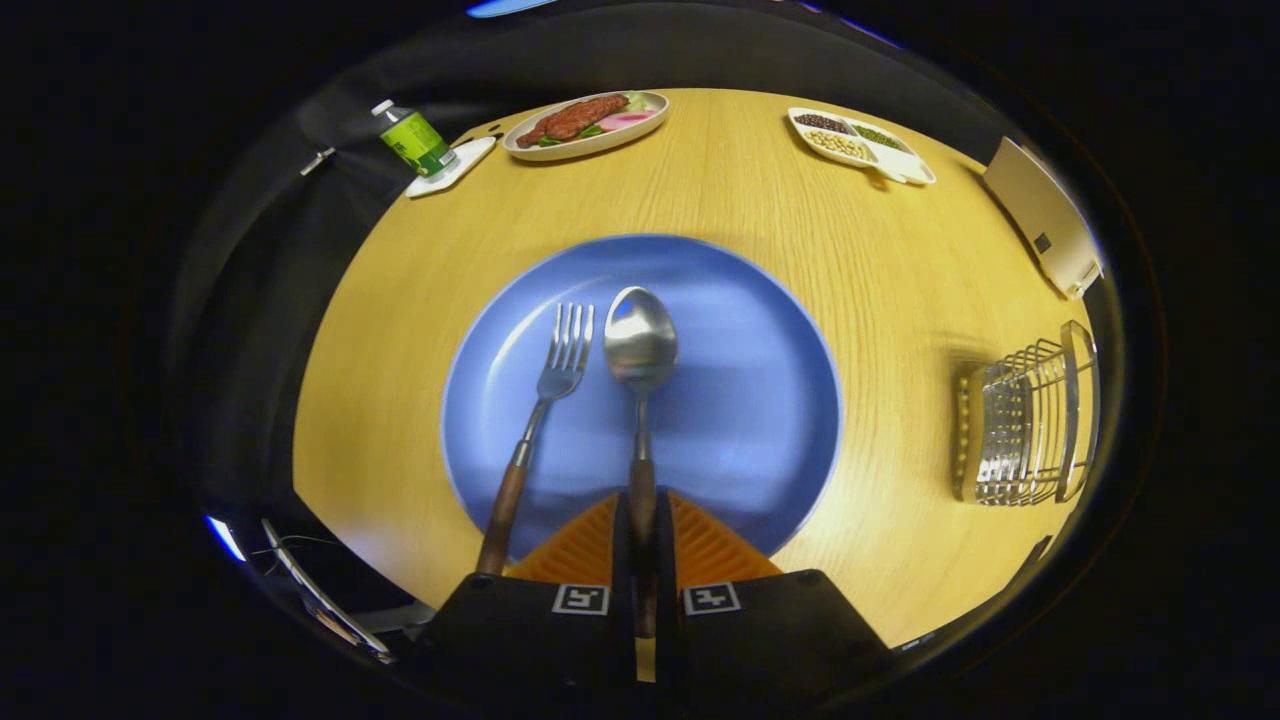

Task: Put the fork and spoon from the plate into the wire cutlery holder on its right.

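My gripper [642, 520] has its two fingers drawn close together on the wooden handle of the spoon [640, 400], one pressing from each side, so the handle runs straight down the narrow gap between them while the metal neck and bowl reach out ahead, the bowl lying face up near the middle of the blue plate [760, 400]. Just to the left of my fingers lies the fork [540, 420], also with a wooden handle, its handle end passing over the near rim of the plate beside my left finger and its tines pointing away, slightly tilted toward the spoon's bowl; the two do not touch. The plate sits on a round wooden table [900, 290]. Well off to the right of my fingers, apart from the plate, stands the wire cutlery holder [1025, 425], and I cannot make out anything inside it. Beyond the plate, at the far edge of the table, an oval dish [586, 125] holds browned meat with greens and a pink slice, and to its right a divided white tray [862, 145] carries dark beans, pale beans and green ones in separate compartments. At the far left a green-labelled bottle [412, 140] stands on a small white coaster [455, 168].
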The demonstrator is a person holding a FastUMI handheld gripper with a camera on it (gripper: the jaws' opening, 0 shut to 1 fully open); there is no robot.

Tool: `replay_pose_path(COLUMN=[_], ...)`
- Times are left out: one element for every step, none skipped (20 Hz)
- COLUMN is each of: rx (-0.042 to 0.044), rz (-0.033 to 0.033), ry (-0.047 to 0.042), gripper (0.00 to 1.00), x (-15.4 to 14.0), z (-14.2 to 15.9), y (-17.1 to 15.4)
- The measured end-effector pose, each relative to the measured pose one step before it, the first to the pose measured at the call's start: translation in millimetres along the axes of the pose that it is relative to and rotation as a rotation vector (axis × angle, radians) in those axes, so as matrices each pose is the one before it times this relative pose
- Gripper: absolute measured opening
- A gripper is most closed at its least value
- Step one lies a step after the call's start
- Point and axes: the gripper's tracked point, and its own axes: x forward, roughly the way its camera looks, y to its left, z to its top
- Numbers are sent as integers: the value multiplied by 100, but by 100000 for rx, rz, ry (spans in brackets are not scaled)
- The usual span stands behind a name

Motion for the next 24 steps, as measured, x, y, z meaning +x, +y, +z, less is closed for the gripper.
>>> replay_pose_path(rx=[115, 763, 318, 637, -11, -576, -1939, -3060, -1239, -1377, -2112, -2386, -2147, -1100, -183, 869, 1108, 545, 242, -564, -708, -1003, -1459, -1781], rz=[1473, 583, 508, 235, -123, 237, 635, 841, 1053, 1181, 871, -127, -637, -732, -700, -595, -466, -909, -1496, -1326, -1221, -924, -590, -1137], ry=[290, 503, 311, -587, -129, -625, -569, 137, -494, 309, 824, 791, 819, 683, 1329, 1231, 629, 1066, 471, 781, 853, 1389, 2122, 2613], gripper=[9, 9, 7, 6, 6, 7, 7, 7, 6, 6, 6, 6, 6, 6, 6, 6, 6, 6, 6, 6, 6, 6, 6, 6], x=[177, -339, -263, -445, -642, -920, -1136, -1657, -1363, -1537, -1560, -1714, -1541, -1417, -1219, -1152, -1024, -840, -871, -734, -532, -351, -237, -79], z=[-113, 100, 42, 147, 158, 220, 237, -27, 62, -186, -242, -435, -445, -506, -676, -626, -268, -257, -107, -71, 82, 55, -49, -50], y=[-33, -322, -313, -376, -368, -301, -176, -267, -58, -106, -218, -593, -687, -861, -812, -911, -1014, -1126, -1314, -1331, -1273, -1145, -1159, -1279])
